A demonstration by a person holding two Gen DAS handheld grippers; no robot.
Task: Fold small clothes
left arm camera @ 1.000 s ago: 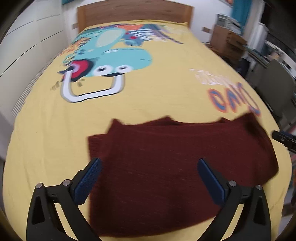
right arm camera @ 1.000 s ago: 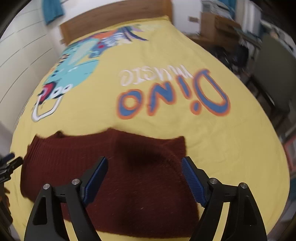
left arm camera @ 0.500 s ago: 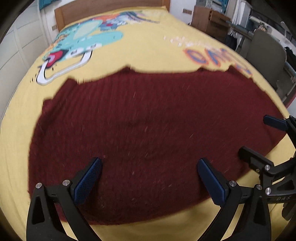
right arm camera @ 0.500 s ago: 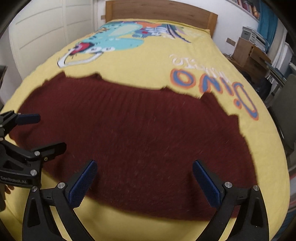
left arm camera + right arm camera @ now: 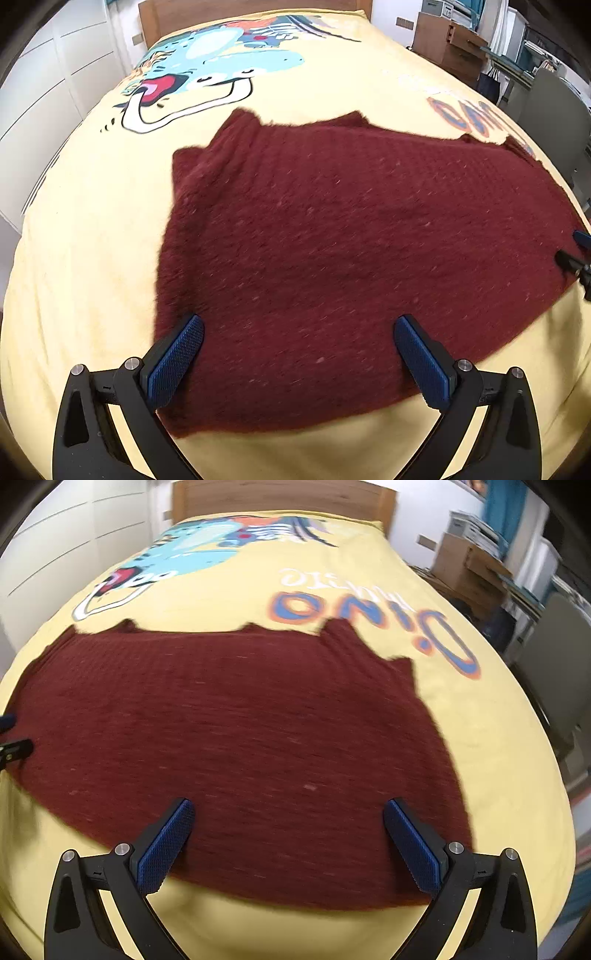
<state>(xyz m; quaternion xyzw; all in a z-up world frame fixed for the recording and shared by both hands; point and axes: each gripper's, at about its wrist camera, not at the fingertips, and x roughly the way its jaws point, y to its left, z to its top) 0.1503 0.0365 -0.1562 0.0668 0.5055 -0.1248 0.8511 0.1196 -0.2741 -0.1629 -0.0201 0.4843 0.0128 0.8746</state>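
- I am holding my left tongs (image 5: pixel 295 362) and right tongs (image 5: pixel 288 843) released above the maroon sweater (image 5: pixel 351 258), near its front hem.
- The sweater is lying spread on the bed (image 5: pixel 92 258), ready for folding.

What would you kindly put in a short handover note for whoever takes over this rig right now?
Left hand-held gripper: open, empty, over the near edge of the maroon knit garment.
Right hand-held gripper: open, empty, over the same near edge.
The garment lies spread on the yellow bedspread; its far edge looks uneven.
Done: garment laid out.
Left: no fold visible yet; grip the near edge and start folding.
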